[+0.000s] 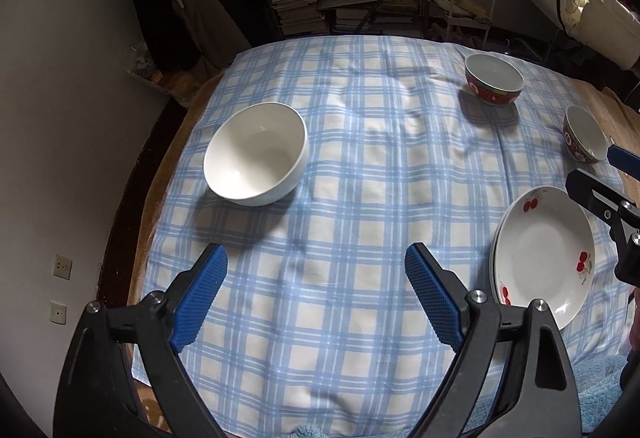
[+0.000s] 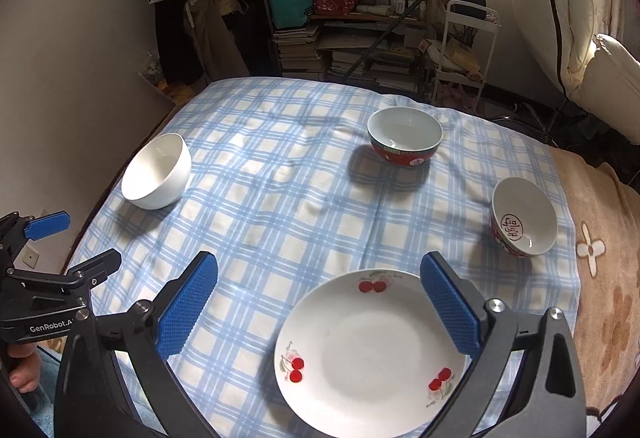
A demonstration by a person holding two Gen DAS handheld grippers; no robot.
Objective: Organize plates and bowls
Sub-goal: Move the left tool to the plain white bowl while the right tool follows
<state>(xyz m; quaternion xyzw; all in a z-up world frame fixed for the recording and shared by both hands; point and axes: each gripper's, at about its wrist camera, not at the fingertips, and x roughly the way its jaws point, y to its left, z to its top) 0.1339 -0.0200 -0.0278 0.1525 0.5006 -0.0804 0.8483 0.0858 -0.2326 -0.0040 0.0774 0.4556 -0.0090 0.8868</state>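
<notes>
On the blue-and-white checked cloth (image 2: 280, 197) that covered the bed lay all the crockery: a white glazed plate with red cherry prints (image 2: 372, 350) nearest the right gripper (image 2: 320, 302), a plain white ceramic bowl (image 2: 158, 171) far off to the left, a red-patterned bowl with a pale inside (image 2: 404, 135) toward the back, and a second red-patterned bowl with a printed character inside (image 2: 522, 215) at the right, tipped slightly on the soft bedding.

Every piece looked like glazed ceramic, so I judged them stiff, fairly heavy, slick and liable to chip if knocked together. The plate seemed best taken by its thin rim; in the left wrist view a second rim showed under it, so it may have been a stack of two. The bowls would suit a pinch across the wall at the lip.

The right gripper's jaws stood spread wide and held nothing, with the plate below and between them, its right edge hidden behind the right finger. The left gripper (image 1: 316, 294) also had its jaws spread and empty over bare cloth, the white bowl (image 1: 256, 153) ahead and to its left, well apart, and the plate (image 1: 544, 254) off to its right.
</notes>
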